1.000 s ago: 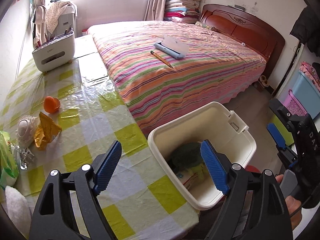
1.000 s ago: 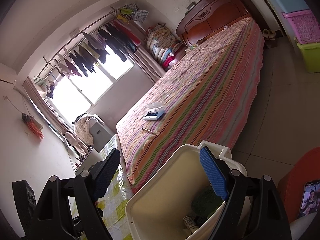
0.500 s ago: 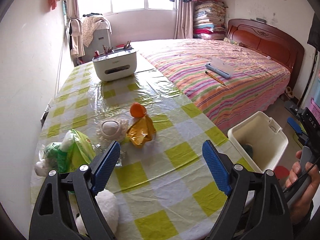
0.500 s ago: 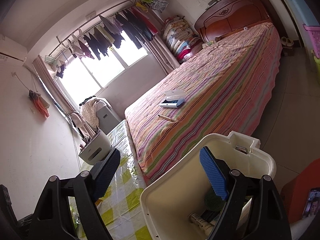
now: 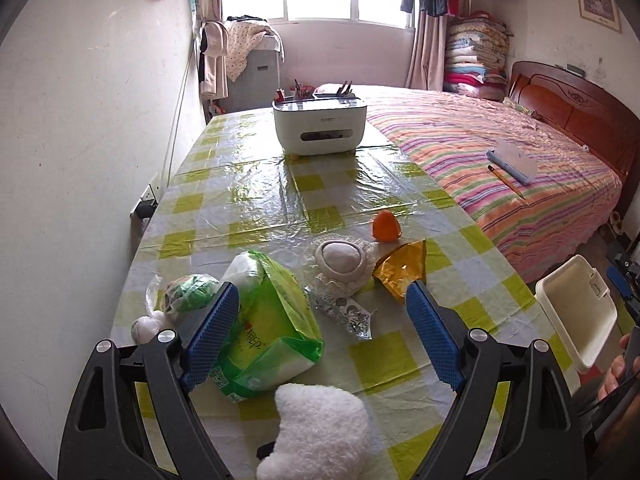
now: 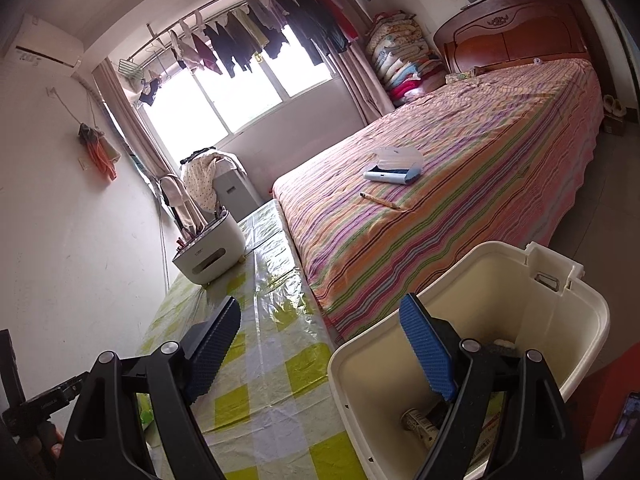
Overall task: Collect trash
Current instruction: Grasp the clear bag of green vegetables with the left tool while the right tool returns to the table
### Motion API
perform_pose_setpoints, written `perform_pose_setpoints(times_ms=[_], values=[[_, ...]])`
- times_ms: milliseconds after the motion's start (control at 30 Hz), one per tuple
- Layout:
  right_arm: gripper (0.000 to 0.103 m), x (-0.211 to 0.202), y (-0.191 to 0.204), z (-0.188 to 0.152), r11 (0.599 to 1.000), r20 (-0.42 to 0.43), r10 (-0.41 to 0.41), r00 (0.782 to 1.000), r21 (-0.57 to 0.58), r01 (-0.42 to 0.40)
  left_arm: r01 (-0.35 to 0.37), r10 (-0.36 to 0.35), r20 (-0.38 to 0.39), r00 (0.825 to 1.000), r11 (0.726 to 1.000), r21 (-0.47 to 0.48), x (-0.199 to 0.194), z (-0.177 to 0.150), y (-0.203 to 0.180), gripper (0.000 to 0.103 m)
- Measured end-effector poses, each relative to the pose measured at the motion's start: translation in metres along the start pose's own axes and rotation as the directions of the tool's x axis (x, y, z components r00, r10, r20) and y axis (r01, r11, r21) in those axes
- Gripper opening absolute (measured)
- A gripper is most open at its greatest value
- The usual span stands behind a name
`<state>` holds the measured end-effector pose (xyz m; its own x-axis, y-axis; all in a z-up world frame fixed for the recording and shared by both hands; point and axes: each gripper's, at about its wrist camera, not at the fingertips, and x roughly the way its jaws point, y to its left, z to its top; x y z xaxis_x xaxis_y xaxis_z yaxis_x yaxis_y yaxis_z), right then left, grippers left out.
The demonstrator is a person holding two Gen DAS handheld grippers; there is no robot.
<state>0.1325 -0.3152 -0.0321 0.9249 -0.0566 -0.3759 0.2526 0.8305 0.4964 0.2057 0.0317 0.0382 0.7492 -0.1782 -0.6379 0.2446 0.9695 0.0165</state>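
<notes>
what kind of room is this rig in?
A lived-in bedroom, most likely in a home: a bed with a striped cover, folded quilts stacked by the window, laundry on a rail, and a checked-cloth table alongside.

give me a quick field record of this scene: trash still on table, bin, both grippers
trash on table: green plastic bag, gold wrapper, silver wrapper, orange peel
bin: white bin beside the table edge, some trash already inside
left gripper: jaws open, nothing between them, over the trash
right gripper: jaws open, nothing held, at the bin rim
</notes>
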Motion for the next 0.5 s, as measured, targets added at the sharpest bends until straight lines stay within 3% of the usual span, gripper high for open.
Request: perform_pose_setpoints(times_ms=[267, 500], values=[[0.079, 0.027, 0.037, -0.019, 0.994, -0.107, 0.046, 0.993, -0.096, -0.057, -0.05, 0.048, -0.016, 0.999, 0.984, -0.174, -0.002, 0.008, 0.075, 0.085], [0.079, 0.045, 0.055, -0.033, 0.992, -0.175, 0.057, 0.983, -0.098, -0.075, -0.076, 0.044, -0.115, 0.992, 0.954, -0.29, 0.016, -0.003, 0.132, 0.085]])
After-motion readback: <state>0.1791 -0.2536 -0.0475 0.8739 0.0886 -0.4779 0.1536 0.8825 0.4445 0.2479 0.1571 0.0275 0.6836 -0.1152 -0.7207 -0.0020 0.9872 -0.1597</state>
